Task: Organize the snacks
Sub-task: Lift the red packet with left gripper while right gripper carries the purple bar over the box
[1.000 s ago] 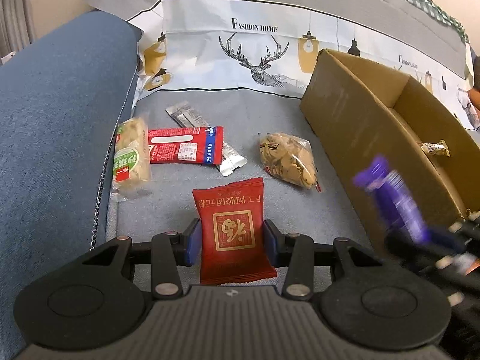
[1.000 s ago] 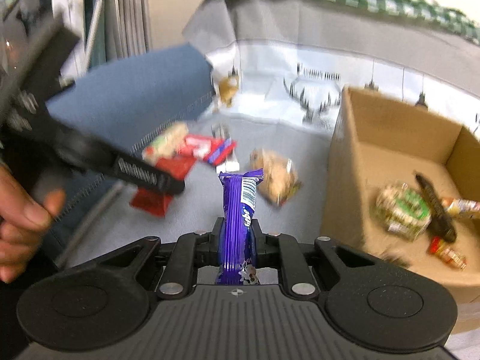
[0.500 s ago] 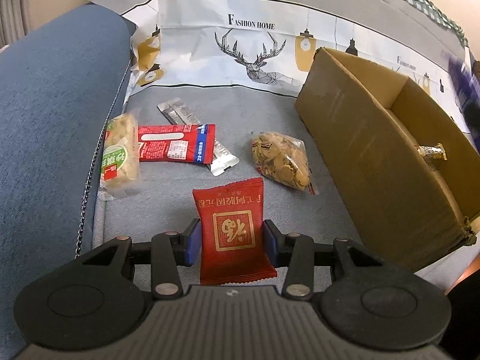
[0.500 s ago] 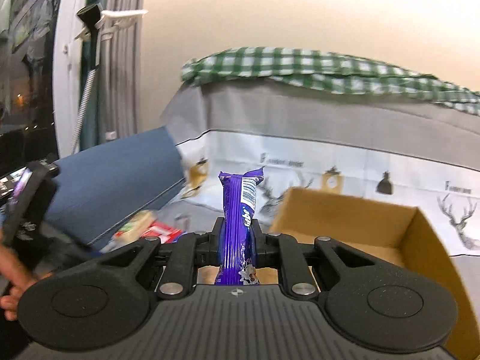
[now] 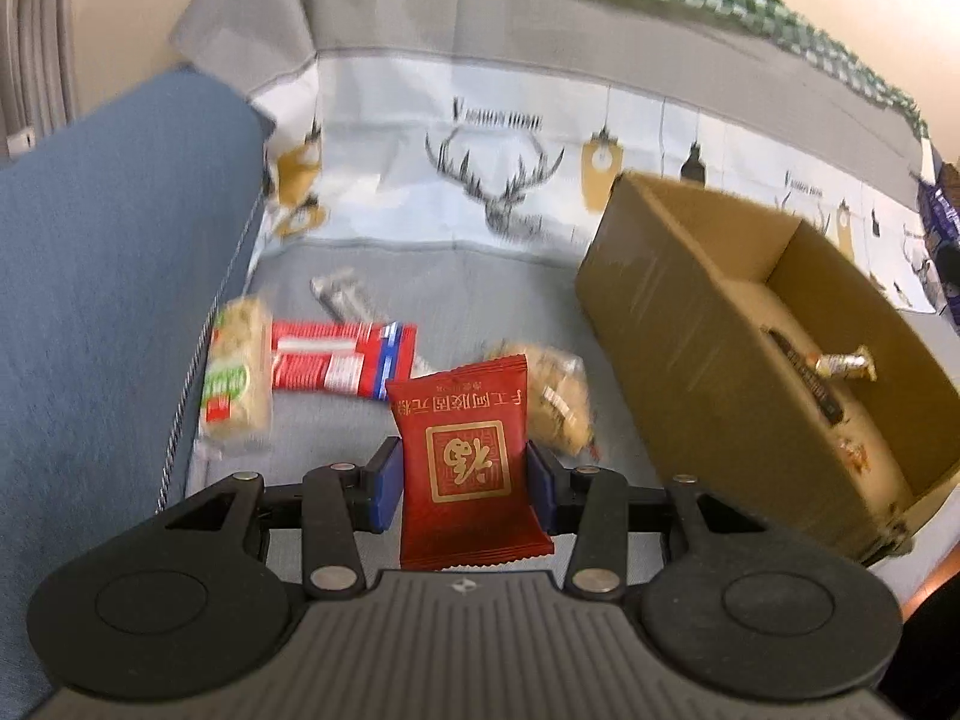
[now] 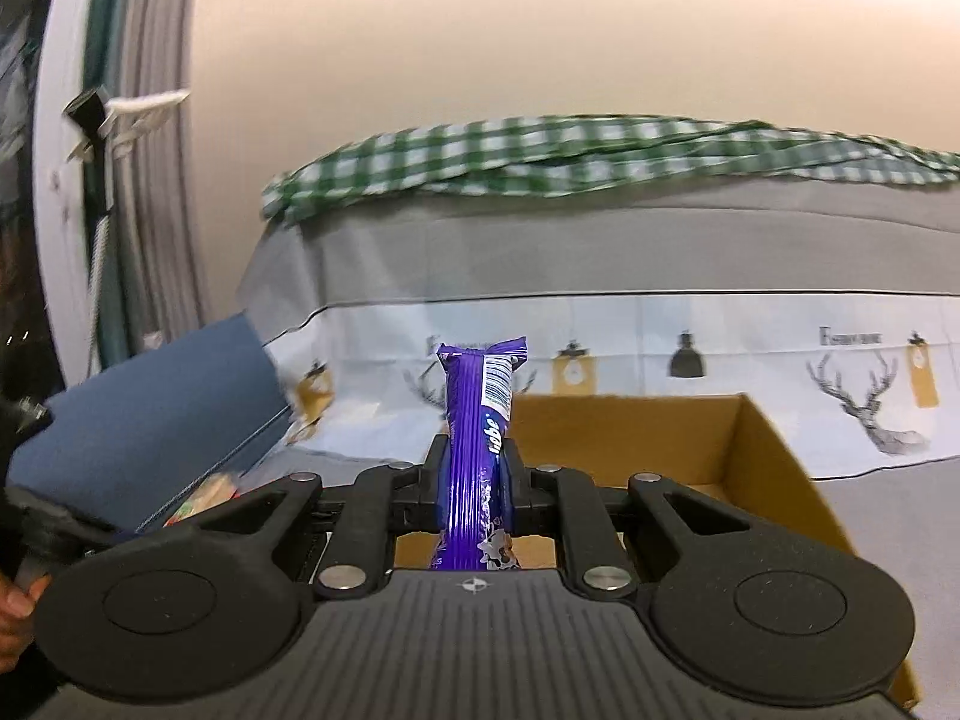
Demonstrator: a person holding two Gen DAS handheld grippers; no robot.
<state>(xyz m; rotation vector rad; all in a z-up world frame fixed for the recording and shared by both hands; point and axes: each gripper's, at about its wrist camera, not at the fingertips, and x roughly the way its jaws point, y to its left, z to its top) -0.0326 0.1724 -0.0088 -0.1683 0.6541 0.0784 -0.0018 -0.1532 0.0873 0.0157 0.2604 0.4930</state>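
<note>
My left gripper (image 5: 461,471) is shut on a red snack packet (image 5: 465,456) and holds it above the grey sofa seat. My right gripper (image 6: 474,468) is shut on a purple chocolate bar (image 6: 477,426), held upright above the near edge of the cardboard box (image 6: 774,474). In the left wrist view the box (image 5: 678,330) sits to the right and holds a few snacks, among them a dark bar (image 5: 807,378) and a small gold wrapped sweet (image 5: 843,363). On the seat lie a green-labelled cracker pack (image 5: 237,378), a red and blue packet (image 5: 339,360), a silver packet (image 5: 342,297) and a bag of biscuits (image 5: 561,399).
A blue cushion (image 5: 102,312) borders the seat on the left. A deer-print cloth (image 5: 498,180) covers the sofa back, with a green checked cloth (image 6: 600,150) on top. A hand (image 6: 15,612) shows at the left edge of the right wrist view.
My left gripper has lifted the red packet off the seat and tilted up. My right gripper has risen with the purple bar and now points over the box toward the sofa back.
</note>
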